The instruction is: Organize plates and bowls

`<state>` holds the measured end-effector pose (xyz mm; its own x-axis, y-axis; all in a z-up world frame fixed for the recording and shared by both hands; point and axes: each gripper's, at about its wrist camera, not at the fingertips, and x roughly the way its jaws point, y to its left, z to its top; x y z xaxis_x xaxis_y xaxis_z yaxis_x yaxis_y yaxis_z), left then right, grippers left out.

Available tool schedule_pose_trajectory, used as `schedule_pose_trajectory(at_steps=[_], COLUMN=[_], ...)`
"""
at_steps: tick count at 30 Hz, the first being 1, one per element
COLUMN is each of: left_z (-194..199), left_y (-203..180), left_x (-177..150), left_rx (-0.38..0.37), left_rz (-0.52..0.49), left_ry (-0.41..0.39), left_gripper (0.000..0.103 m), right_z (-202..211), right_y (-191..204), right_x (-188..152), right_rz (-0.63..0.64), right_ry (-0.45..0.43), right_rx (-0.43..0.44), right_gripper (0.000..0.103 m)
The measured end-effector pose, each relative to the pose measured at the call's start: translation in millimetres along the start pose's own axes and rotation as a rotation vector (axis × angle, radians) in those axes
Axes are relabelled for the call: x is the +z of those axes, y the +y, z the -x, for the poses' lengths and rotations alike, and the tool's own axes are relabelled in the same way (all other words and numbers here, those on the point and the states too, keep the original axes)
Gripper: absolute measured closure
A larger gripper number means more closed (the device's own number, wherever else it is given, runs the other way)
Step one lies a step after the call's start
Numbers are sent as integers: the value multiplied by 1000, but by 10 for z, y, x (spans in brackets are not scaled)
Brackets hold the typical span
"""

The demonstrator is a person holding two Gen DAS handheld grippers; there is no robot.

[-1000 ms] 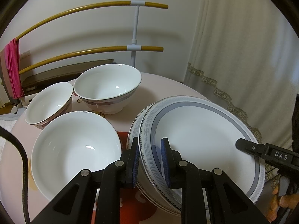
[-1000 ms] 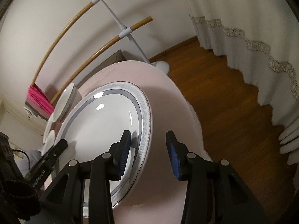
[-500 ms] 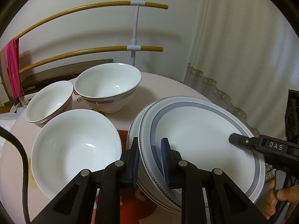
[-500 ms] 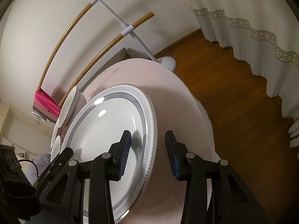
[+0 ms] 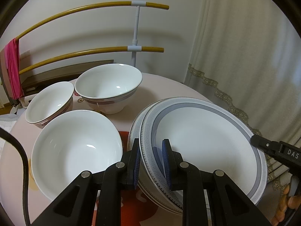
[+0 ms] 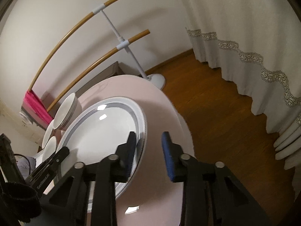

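A grey-rimmed white plate lies on top of a matching plate on the round pink table. My left gripper is shut on the top plate's near rim. My right gripper straddles the opposite rim of that plate. Its jaws are closing, with the rim between them and a gap still at the outer pad; its finger shows over the plate's right edge. Three white bowls stand to the left: a large near one, a far one and a smaller one.
A rack with two curved wooden bars stands behind the table, a pink cloth draped on its left end. A white lace-trimmed curtain hangs to the right above the wooden floor. A black cable runs along the left.
The right gripper's jaws have narrowed around the plate's rim, and it has risen a little. The left gripper and the bowls have not moved.
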<state>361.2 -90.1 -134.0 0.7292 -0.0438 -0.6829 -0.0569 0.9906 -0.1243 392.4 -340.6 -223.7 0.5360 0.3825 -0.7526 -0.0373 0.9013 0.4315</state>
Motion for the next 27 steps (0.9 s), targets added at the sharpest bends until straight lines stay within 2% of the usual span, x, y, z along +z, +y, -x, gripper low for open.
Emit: schedule_pose_trajectory(at_steps=[3, 4, 9, 19, 27], left_z=[0, -1, -3, 38, 61], left_y=[1, 0, 18, 23, -3], left_x=[1, -2, -16, -28, -41], left_rx=[0, 0, 6, 23, 28], left_rz=[2, 2, 7, 8, -1], left_ry=[3, 4, 11, 8, 5], left_gripper=[85, 85, 85, 85, 85], right_z=[-1, -1, -49, -178, -210], right_y=[39, 71, 73, 122, 128], right_x=[-4, -6, 4, 16, 23], right_rz=[3, 9, -2, 15, 16], right_ry=[-1, -5, 2, 26, 30], right_rx=[23, 20, 36, 13, -11], right_gripper=[90, 91, 91, 91, 85])
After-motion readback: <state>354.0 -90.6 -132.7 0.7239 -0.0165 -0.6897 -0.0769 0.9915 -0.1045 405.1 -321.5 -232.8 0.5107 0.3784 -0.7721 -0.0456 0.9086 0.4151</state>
